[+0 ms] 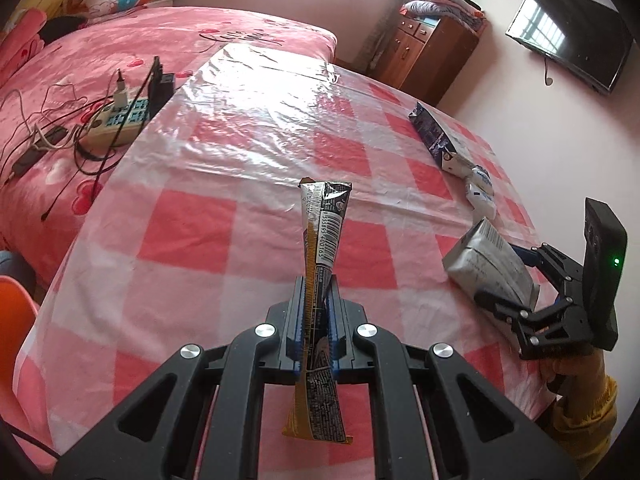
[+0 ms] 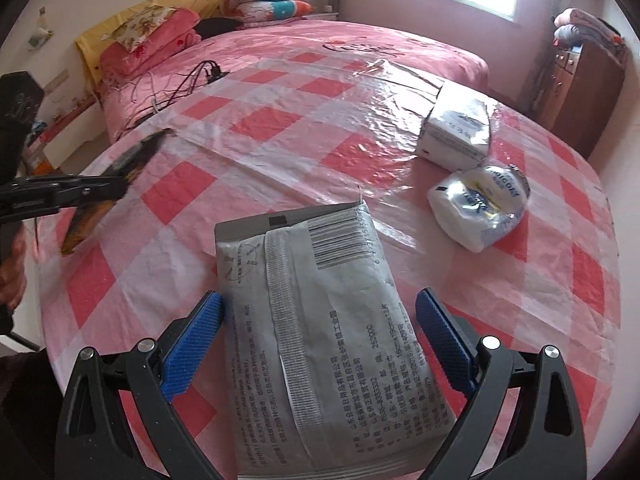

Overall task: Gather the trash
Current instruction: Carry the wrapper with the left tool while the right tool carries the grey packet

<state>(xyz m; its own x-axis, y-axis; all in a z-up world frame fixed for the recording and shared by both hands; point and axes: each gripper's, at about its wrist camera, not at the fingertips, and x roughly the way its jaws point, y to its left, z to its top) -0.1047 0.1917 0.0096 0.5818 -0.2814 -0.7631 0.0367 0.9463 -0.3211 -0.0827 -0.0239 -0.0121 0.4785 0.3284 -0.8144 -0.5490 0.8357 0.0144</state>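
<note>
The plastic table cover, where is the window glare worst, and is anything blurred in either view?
Left wrist view: glare whitens the far half of the plastic table cover; the snack wrapper is sharp. Right wrist view: glare sits beside the white box; the left gripper and its wrapper are motion-blurred.

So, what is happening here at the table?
A person is collecting trash from the checkered table. The left hand-held gripper is shut on a long snack wrapper. The right hand-held gripper stands open around a grey packet, not pressing it. A crumpled white wrapper and a box remain.
</note>
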